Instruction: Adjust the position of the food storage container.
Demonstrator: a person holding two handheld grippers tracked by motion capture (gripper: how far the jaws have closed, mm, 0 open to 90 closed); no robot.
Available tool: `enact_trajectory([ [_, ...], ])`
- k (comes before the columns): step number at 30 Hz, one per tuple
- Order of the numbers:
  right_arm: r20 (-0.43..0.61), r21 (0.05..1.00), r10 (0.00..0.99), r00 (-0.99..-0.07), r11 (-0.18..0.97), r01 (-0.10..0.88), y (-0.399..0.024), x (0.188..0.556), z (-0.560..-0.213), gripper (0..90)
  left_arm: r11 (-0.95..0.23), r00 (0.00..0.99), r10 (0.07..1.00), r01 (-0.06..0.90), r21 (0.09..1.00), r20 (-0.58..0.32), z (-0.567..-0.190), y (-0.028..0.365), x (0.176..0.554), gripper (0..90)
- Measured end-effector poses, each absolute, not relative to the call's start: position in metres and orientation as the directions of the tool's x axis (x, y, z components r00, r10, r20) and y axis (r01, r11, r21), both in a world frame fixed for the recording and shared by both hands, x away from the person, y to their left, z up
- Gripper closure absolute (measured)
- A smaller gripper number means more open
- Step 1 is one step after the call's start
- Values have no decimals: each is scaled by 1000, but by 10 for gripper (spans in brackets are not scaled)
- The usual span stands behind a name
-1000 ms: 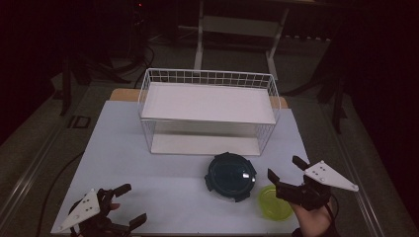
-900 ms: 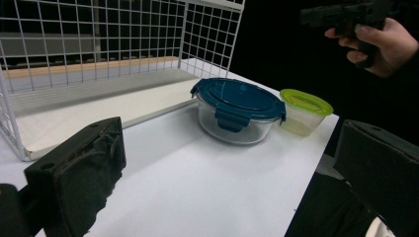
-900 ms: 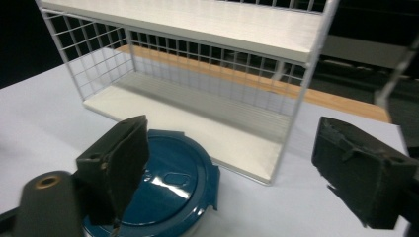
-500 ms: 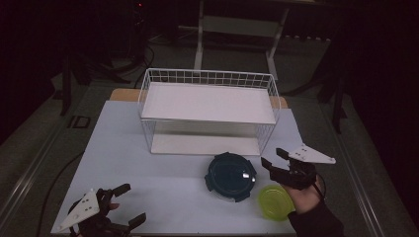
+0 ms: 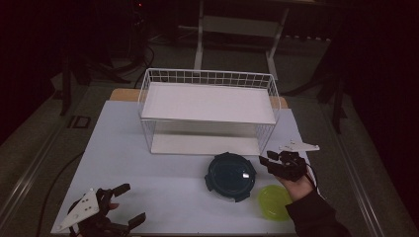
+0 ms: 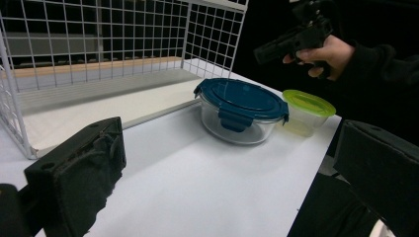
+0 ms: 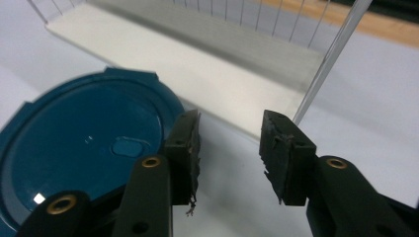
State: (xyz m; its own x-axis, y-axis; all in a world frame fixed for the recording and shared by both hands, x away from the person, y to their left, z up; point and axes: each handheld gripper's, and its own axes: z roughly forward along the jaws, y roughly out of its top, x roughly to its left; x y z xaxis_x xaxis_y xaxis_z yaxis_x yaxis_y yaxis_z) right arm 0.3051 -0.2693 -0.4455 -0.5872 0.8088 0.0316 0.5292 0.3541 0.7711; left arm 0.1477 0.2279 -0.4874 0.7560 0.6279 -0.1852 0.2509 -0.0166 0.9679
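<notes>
A round glass container with a dark blue lid (image 5: 230,176) (image 6: 240,101) (image 7: 84,148) sits on the white table in front of the wire rack (image 5: 207,101). A small yellow-green lidded container (image 5: 274,201) (image 6: 306,101) stands at its right front. My right gripper (image 5: 267,160) (image 7: 230,131) hovers just right of the blue lid, pointing toward the rack's lower shelf. Its jaws have just been closing, are partly apart and have nothing between them. My left gripper (image 5: 132,202) (image 6: 232,168) rests at the table's front left, wide open and holding nothing.
The white two-tier wire rack (image 6: 99,49) fills the back middle of the table, and its lower shelf (image 7: 197,54) is bare. The table's front edge (image 5: 197,232) runs close under both hands. Dark floor and stands surround the table.
My right gripper has moved left and down from above the yellow-green container to beside the blue lid's right edge, and its jaws have narrowed. The left gripper has stayed put.
</notes>
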Motion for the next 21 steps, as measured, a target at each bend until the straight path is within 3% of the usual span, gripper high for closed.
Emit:
enact_trajectory([
  [16, 36, 649, 746, -665, 489, 583, -263, 317, -472, 891, -16, 757, 626, 253, 967, -188, -488, 227, 148, 0],
  [21, 35, 635, 727, -685, 514, 577, -260, 318, -475, 896, -16, 757, 626, 252, 968, -187, -488, 228, 148, 0],
])
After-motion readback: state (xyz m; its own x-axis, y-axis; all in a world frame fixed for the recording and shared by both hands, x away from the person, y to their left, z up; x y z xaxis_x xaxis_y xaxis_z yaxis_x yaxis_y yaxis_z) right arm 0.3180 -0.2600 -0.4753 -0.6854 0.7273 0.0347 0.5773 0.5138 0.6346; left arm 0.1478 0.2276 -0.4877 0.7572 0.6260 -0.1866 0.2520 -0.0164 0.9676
